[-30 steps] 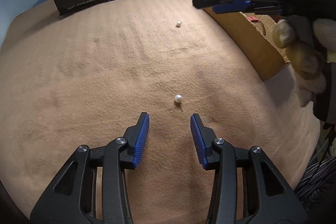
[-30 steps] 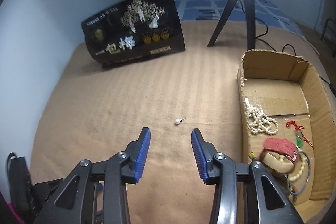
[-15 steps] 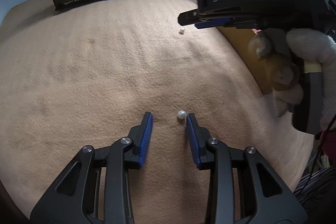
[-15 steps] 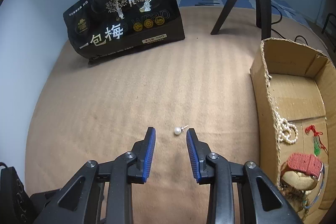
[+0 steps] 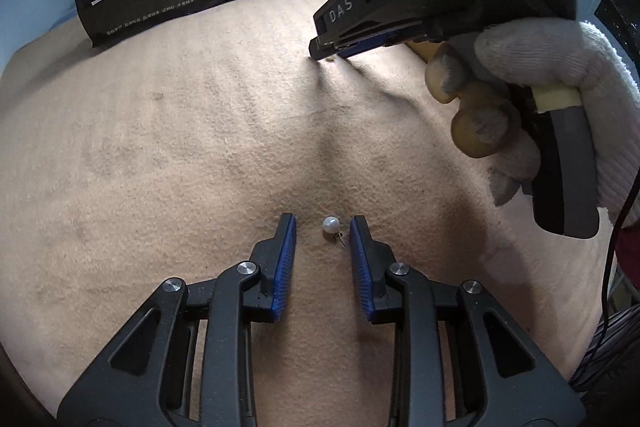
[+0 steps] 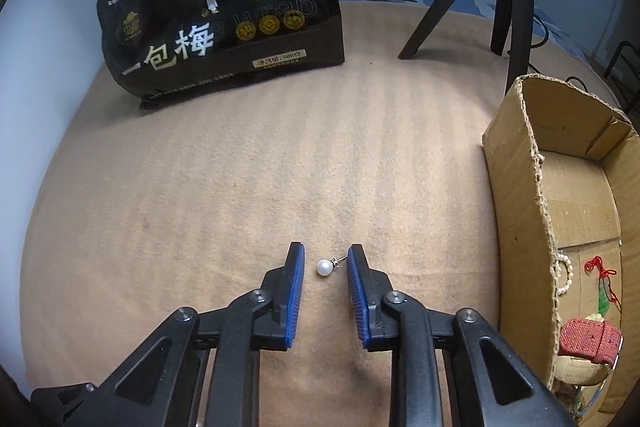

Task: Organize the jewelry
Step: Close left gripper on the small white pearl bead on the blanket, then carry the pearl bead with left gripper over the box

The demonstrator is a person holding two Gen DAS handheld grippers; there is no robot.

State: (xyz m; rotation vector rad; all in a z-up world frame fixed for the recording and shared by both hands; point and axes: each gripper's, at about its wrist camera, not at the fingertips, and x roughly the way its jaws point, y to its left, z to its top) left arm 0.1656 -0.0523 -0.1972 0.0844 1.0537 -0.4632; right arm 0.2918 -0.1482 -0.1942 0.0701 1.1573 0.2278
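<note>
On ribbed tan blanket [image 5: 168,147], round glossy pearl studs [image 5: 331,225] between unclosed ridged pads of left gripper [image 5: 323,227] and right gripper [image 6: 323,254].

A tan blanket [image 6: 240,187] with faint ribbed stripes is covering the surface. White pearl earrings [image 5: 331,225] [image 6: 322,267] are showing pale against it between blue ridged pads [image 5: 285,259] [image 6: 295,291] on black grippers. A black bag [image 6: 224,11] is bearing gold trees and white characters. A brown cardboard box [image 6: 516,187] is holding red, green and white pieces. A white glove [image 5: 560,67] is showing grey, soiled fingertips.
</note>
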